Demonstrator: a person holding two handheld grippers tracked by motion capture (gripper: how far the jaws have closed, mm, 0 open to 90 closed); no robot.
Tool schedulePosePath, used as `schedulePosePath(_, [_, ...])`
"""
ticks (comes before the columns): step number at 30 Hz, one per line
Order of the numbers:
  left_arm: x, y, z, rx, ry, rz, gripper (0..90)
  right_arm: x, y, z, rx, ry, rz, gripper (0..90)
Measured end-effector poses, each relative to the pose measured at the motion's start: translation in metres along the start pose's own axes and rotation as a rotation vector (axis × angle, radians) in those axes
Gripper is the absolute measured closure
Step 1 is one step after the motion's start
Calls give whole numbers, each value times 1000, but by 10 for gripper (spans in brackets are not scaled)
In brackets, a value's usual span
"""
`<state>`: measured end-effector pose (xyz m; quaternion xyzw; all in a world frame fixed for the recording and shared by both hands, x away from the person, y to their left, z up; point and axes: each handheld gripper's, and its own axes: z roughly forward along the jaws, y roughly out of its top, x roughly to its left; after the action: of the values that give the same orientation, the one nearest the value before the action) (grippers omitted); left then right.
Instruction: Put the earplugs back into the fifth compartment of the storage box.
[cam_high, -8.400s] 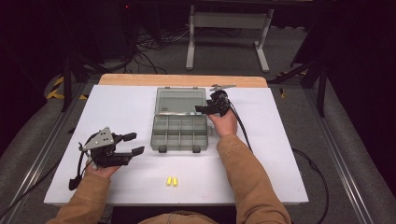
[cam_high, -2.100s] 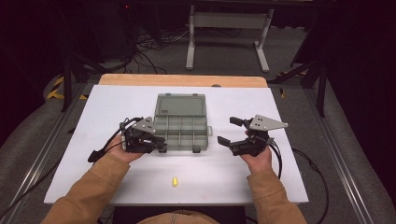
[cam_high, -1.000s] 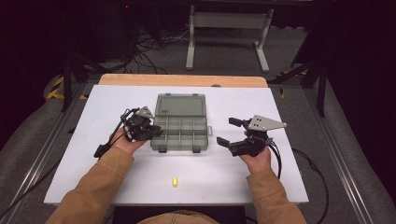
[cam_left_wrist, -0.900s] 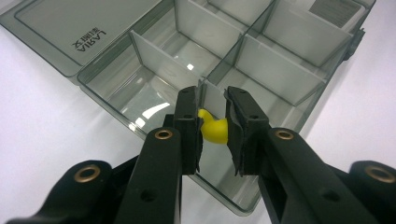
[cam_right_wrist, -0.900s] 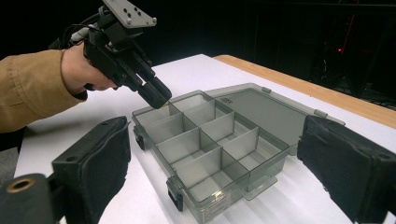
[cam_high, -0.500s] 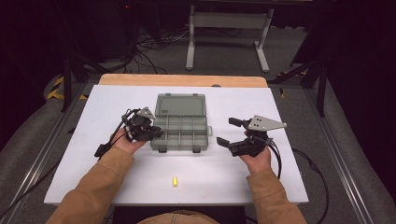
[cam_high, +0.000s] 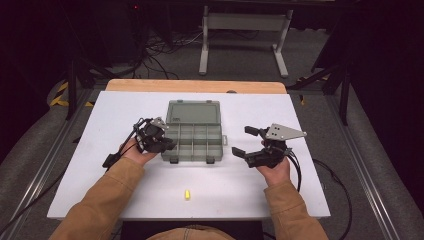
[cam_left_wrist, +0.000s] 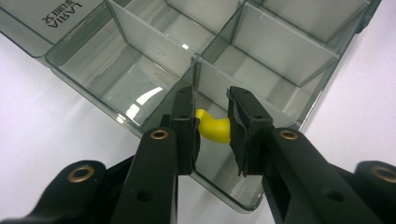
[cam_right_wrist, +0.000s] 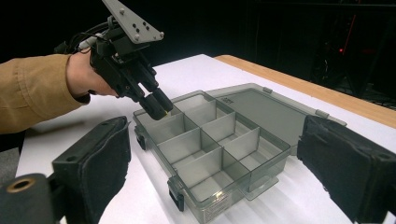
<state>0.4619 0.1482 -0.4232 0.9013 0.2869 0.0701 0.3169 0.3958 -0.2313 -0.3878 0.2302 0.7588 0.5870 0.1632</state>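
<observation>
A grey clear organiser box (cam_high: 192, 160) lies open mid-table, its lid (cam_high: 193, 112) flat behind it. My left gripper (cam_high: 169, 145) hangs over the box's near left corner compartment, shut on a small yellow foam piece (cam_left_wrist: 214, 129) that is pinched between its pads. The right gripper view shows that left gripper (cam_right_wrist: 159, 108) tilted down at the box (cam_right_wrist: 205, 196). In the left gripper view the dividers (cam_left_wrist: 154, 42) lie just below the jaws. My right gripper (cam_high: 242, 140) rests to the right of the box, open and holding nothing. A second yellow piece (cam_high: 187, 194) lies on the table in front.
The white table (cam_high: 125, 200) has a wooden strip (cam_high: 195, 86) along its far edge. Cables trail from both grippers. Dark floor, metal rails and a stand frame (cam_high: 245, 30) surround the table.
Two yellow pieces lay at the front before; one is there now. The left gripper went from the front left to the box, the right from the lid to the box's right side.
</observation>
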Motion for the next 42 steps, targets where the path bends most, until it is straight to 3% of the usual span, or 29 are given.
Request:
schedulePosePath(8, [0, 0, -2, -6, -3, -3, 684, 0, 0, 0, -4, 3, 2, 97])
schedulePosePath(15, [-1, 0, -6, -25, -19, -6, 520, 0, 0, 0, -3, 3, 0, 97])
schedulePosePath(19, [-6, 0, -12, -59, -82, 17, 387, 0, 0, 0, -2, 4, 1, 97])
schedulePosePath(23, [-18, 1, -19, -83, -120, 66, 250, 0, 0, 0, -3, 4, -1, 97])
schedulePosePath(25, [-22, 1, -21, -86, -122, 73, 221, 0, 0, 0, -2, 2, -1, 97])
schedulePosePath(26, [-26, 1, -23, -88, -120, 83, 164, 0, 0, 0, -4, 3, -1, 96])
schedulePosePath(33, [-53, -1, -33, -107, -124, 146, 121, 0, 0, 0, -4, 4, -1, 97])
schedulePosePath(42, [-76, -10, -36, -131, -151, 182, 119, 1, 0, 0, -2, 6, -4, 97])
